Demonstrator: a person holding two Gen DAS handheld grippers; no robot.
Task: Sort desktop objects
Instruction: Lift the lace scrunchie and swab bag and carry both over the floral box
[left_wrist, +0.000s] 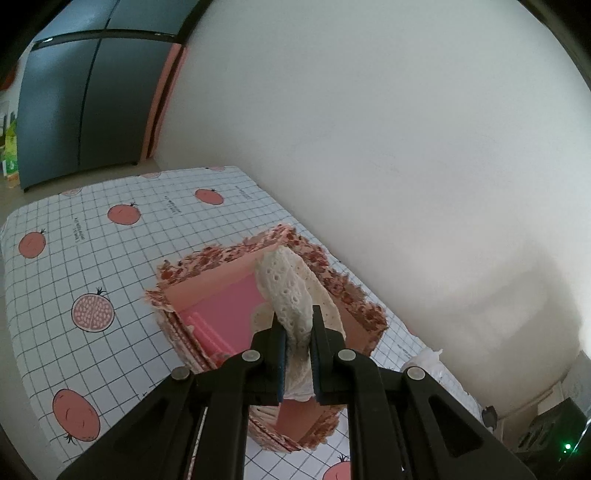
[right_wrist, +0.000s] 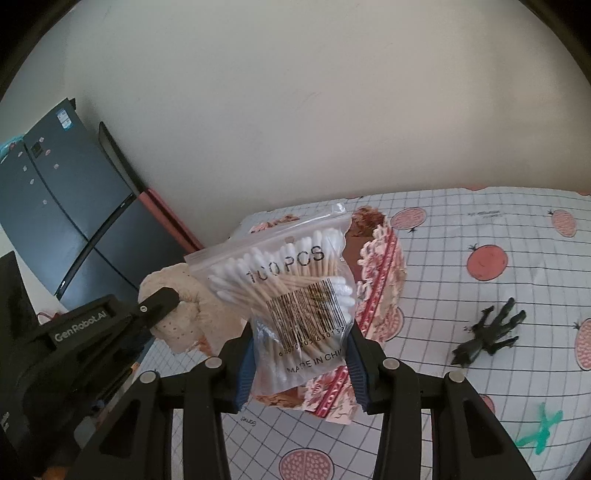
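Note:
My left gripper (left_wrist: 297, 339) is shut on a cream lace cloth (left_wrist: 291, 291), held over the open floral storage box (left_wrist: 207, 266) with a pink lining. A pink item (left_wrist: 208, 336) lies inside the box. My right gripper (right_wrist: 301, 354) is shut on a clear bag of cotton swabs (right_wrist: 291, 280) marked "100 PCS", held just above the floral box (right_wrist: 384, 269). In the right wrist view the left gripper (right_wrist: 162, 297) and the lace cloth (right_wrist: 184, 314) show at the left, beside the bag.
A white grid tablecloth with pomegranate prints (left_wrist: 92, 258) covers the table, against a white wall. A black toy figure (right_wrist: 487, 332) and a green toy (right_wrist: 539, 432) lie on the table at the right. A dark fridge (left_wrist: 74, 103) stands beyond the table's far end.

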